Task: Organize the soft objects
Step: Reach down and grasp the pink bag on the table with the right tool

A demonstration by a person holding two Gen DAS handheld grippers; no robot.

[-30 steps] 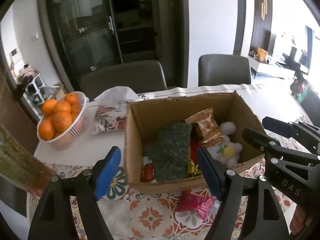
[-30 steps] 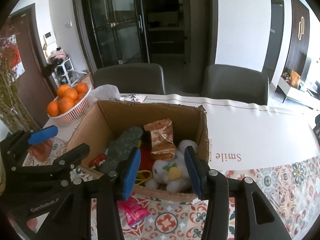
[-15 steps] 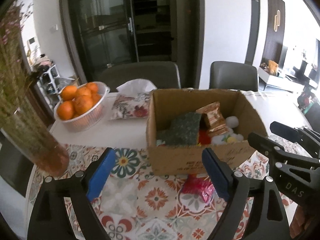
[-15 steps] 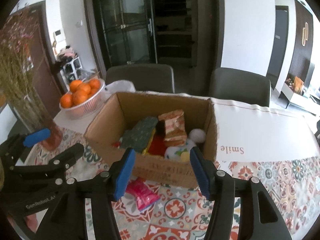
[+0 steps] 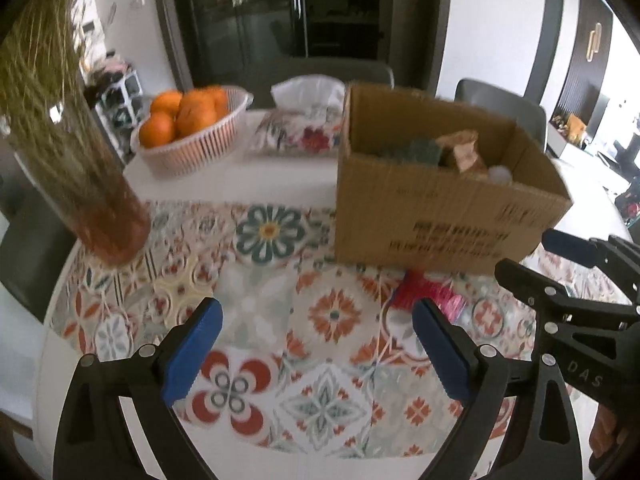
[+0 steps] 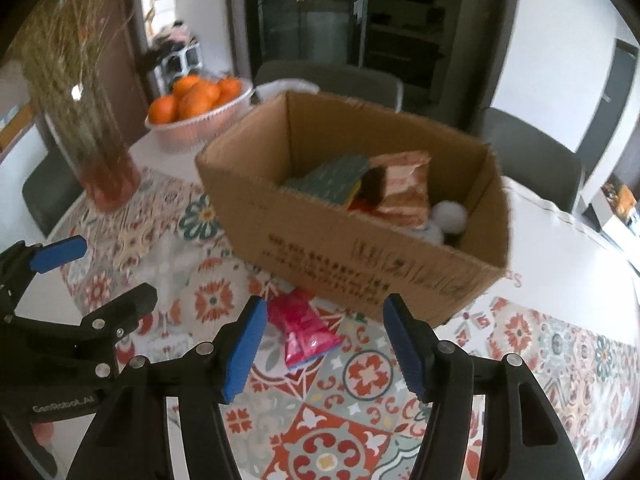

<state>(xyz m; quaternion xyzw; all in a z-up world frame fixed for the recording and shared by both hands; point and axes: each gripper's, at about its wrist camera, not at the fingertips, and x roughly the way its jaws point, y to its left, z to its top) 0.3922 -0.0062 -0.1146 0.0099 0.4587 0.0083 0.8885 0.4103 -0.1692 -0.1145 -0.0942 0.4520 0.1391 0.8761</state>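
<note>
Looking along the left claw (image 5: 316,344), its blue-padded jaws stand wide and are opening further, with nothing between them but patterned tablecloth. The open brown cardboard box (image 5: 436,216) sits beyond the claw on the round tiled-pattern surface (image 5: 264,236); over its near wall show the tops of a dark green sponge-like pad (image 5: 416,150) and a crinkled red-and-gold snack packet (image 5: 466,152). A small pink soft packet (image 5: 432,294) lies on the surface just in front of the box's near wall, right of this claw's line. To the left of the box stand a glass vase of dried grass (image 5: 76,168), a white basket of oranges (image 5: 192,128) and a floral tissue pouch (image 5: 304,128), all well apart from the packet.

From the right claw (image 6: 322,344), the jaws are also released and opening, empty, with the pink packet (image 6: 304,328) lying on the surface between and just beyond their tips. Inside the box (image 6: 360,256) lie the green pad (image 6: 332,178), the snack packet (image 6: 404,188) and a white plush toy (image 6: 450,218).

By my reading, most soft things are already boxed and the pink packet is the one left out. The box's near wall rises right behind it, so lifting clear of that edge looks like the main hurdle; the left claw (image 6: 56,276) close by at the left may crowd the approach.
</note>
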